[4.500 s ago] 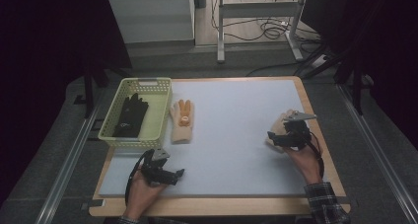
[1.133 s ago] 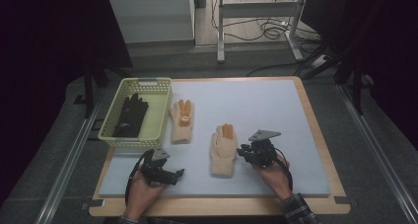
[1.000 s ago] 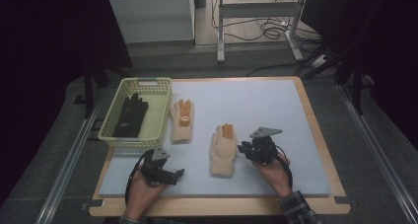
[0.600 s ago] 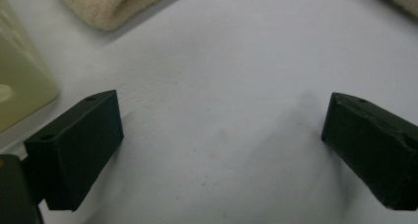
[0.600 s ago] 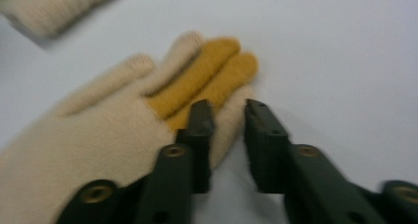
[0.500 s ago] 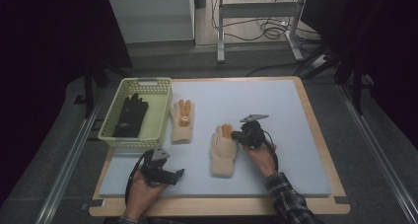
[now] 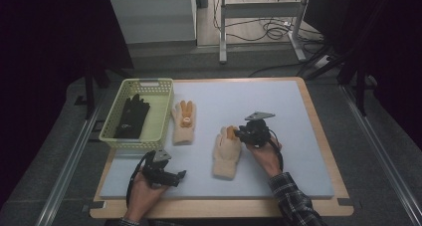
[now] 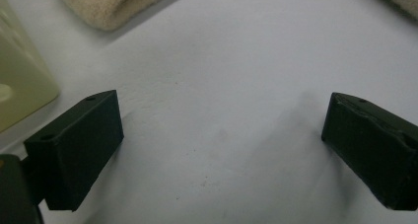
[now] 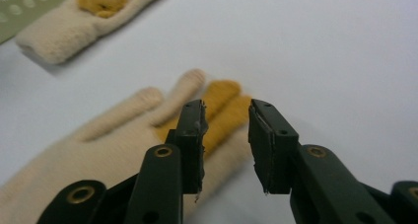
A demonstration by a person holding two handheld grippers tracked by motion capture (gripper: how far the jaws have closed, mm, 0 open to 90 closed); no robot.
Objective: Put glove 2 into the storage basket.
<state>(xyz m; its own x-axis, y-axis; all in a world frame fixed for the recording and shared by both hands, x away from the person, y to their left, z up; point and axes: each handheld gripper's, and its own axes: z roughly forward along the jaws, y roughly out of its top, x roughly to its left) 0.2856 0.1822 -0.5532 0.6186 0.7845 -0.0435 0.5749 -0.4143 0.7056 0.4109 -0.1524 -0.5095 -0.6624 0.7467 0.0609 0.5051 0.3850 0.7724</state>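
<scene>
right gripper (image 7: 241,133): over the fingertip end of the near glove, in the middle of the mat toward the near edge. Jaws stand a small gap apart, have just been opening. In the right gripper view (image 9: 226,135) nothing is pinched between them; the glove's orange fingers lie just behind the gap, touching or not cannot tell.

near glove (image 7: 226,152): cream knit, flat on the mat, fingers toward the far edge, cuff toward the near edge. Two orange fingers on its right side. Right gripper view (image 9: 113,145) shows it spread out, cream fingers left of the orange ones.

far glove (image 7: 183,123): same cream knit with an orange patch, flat, just beside the basket's right wall, left of mat centre. Apart from the near glove. Seen at the top left of the right gripper view (image 9: 84,21).

left gripper (image 7: 180,175): near the mat's near left corner, held low, pointing right. Jaws spread wide, bare mat between them in the left gripper view (image 8: 222,150). Holds nothing.

basket (image 7: 112,135): pale yellow-green, perforated, at the far left of the mat, partly over its left edge.

black glove (image 7: 131,117): lies inside the basket, fingers toward the far edge.

mat (image 7: 278,106): pale blue-grey, covers the wooden table top (image 7: 318,131).
</scene>
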